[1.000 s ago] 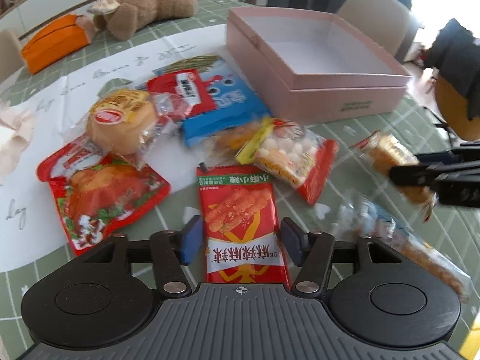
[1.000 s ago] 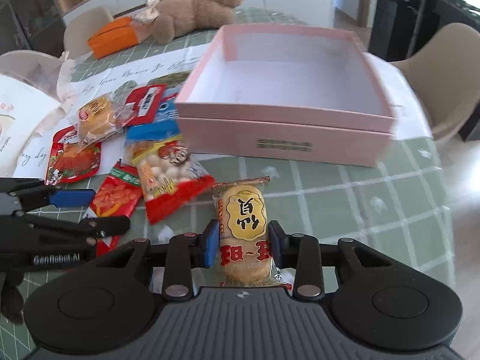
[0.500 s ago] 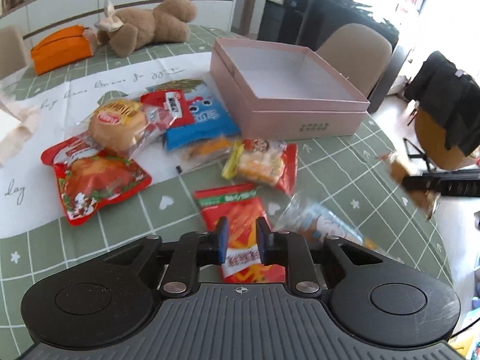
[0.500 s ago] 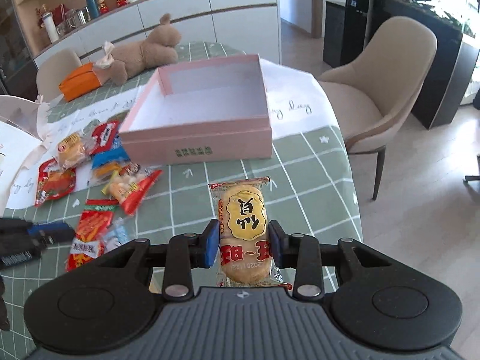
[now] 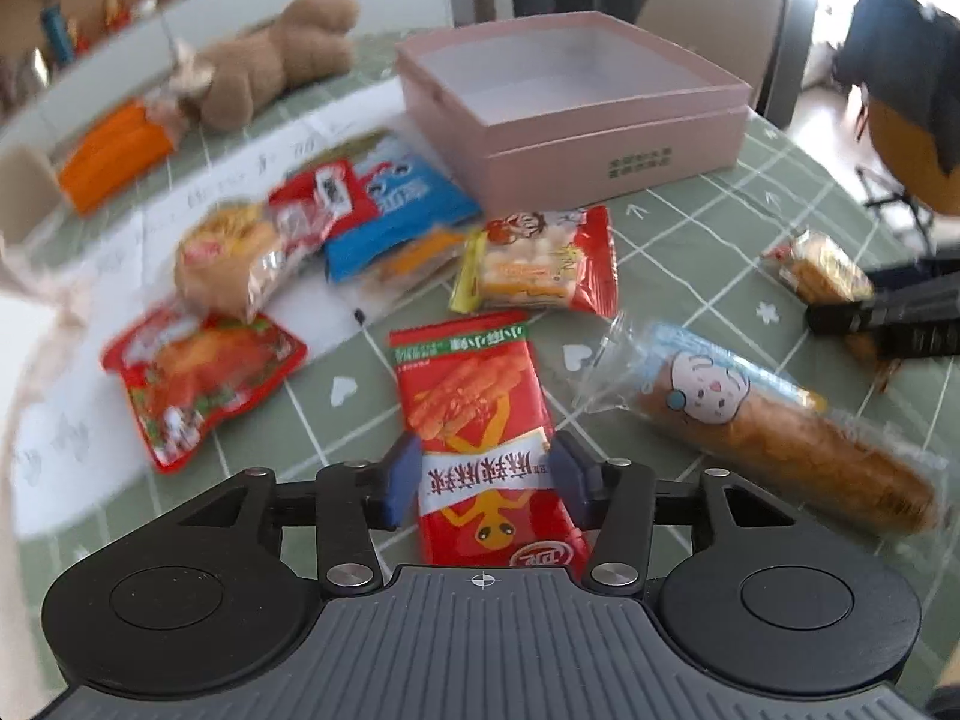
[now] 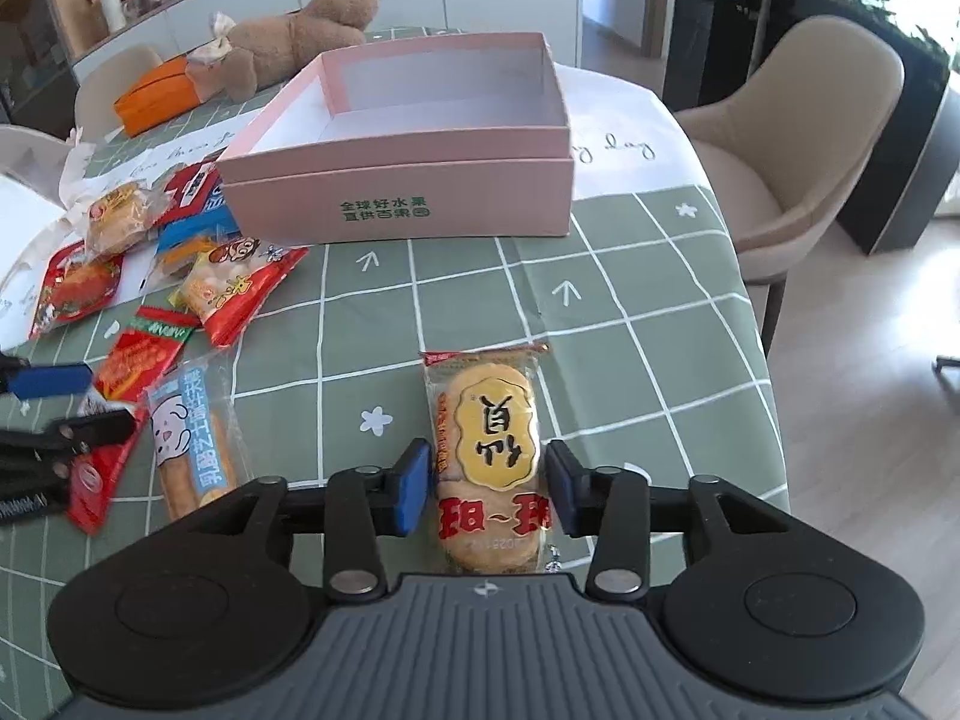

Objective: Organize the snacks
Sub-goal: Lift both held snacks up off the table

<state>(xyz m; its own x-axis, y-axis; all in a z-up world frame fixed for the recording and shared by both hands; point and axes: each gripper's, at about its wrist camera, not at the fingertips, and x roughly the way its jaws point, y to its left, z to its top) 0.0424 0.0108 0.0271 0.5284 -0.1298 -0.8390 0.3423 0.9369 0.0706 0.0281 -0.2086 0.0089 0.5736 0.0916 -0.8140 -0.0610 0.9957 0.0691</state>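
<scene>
The pink box [image 6: 420, 204] holds nothing yet — the right gripper [image 6: 487, 483] pinches a rice cracker pack [image 6: 489, 456], the left gripper [image 5: 487, 477] pinches a red snack packet [image 5: 480, 420], and the other snacks lie scattered on the table [image 6: 630, 324].

Surface [image 6: 468, 300]: sage-green cloth, white grid lines, small white hearts, arrows and flowers. Open cardboard box [image 6: 420, 198]: pale pink outside, white inside, green print on front wall. Long snack packet [image 5: 480, 420]: red, green top band, white label band. Rice-cracker packet [image 6: 489, 456]: clear, yellow oval, red characters. Finger pads [image 6: 414, 486]: blue.
</scene>
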